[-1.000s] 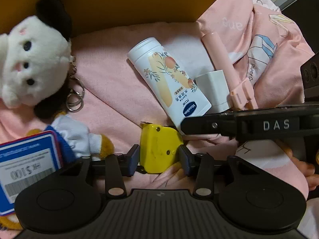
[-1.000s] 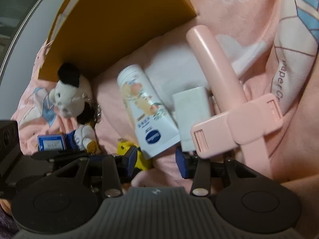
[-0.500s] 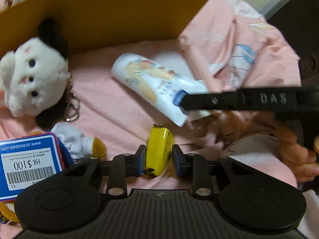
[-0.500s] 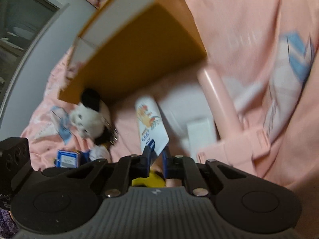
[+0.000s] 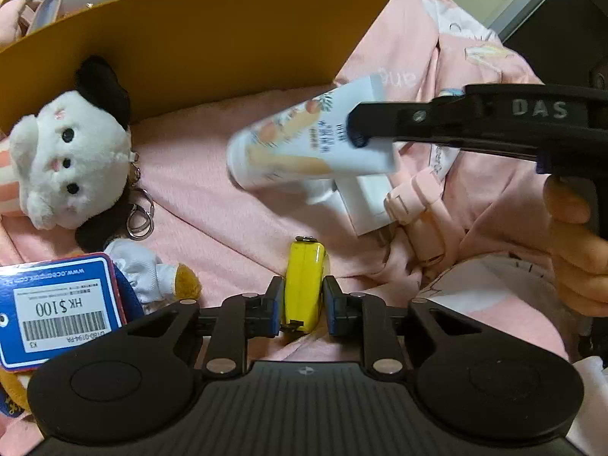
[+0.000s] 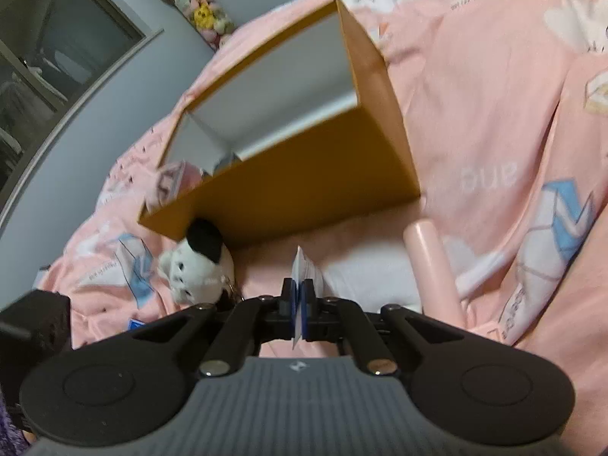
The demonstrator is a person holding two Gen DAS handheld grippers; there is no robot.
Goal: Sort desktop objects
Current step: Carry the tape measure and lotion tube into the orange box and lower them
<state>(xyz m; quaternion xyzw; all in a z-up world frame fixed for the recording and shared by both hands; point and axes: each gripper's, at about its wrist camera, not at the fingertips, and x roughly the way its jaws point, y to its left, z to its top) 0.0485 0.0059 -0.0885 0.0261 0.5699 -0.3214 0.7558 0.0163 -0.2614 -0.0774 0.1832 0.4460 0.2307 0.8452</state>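
A small yellow object (image 5: 304,288) stands edge-on between the pads of my left gripper (image 5: 304,304). The jaws are closing, and both pads press its sides. My right gripper (image 5: 357,131) is shut on the flat crimped end of a white lotion tube (image 5: 300,152) with a peach print, which hangs tilted above the pink bedding. In the right wrist view only the tube's thin end (image 6: 304,269) shows, pinched in the right gripper (image 6: 302,306). An orange box (image 5: 190,38) with white inside walls (image 6: 273,87) lies open behind.
A white plush toy (image 5: 68,159) with black ears, key rings and a blue price tag (image 5: 57,311) lies at the left. A white block (image 5: 368,205) and a pink folding stick (image 6: 429,266) rest at the right. A person's hand (image 5: 577,258) holds the right gripper.
The right gripper shut on the tube's end and lifted it off the bedding. The left jaws closed in on the yellow object, which turned edge-on.
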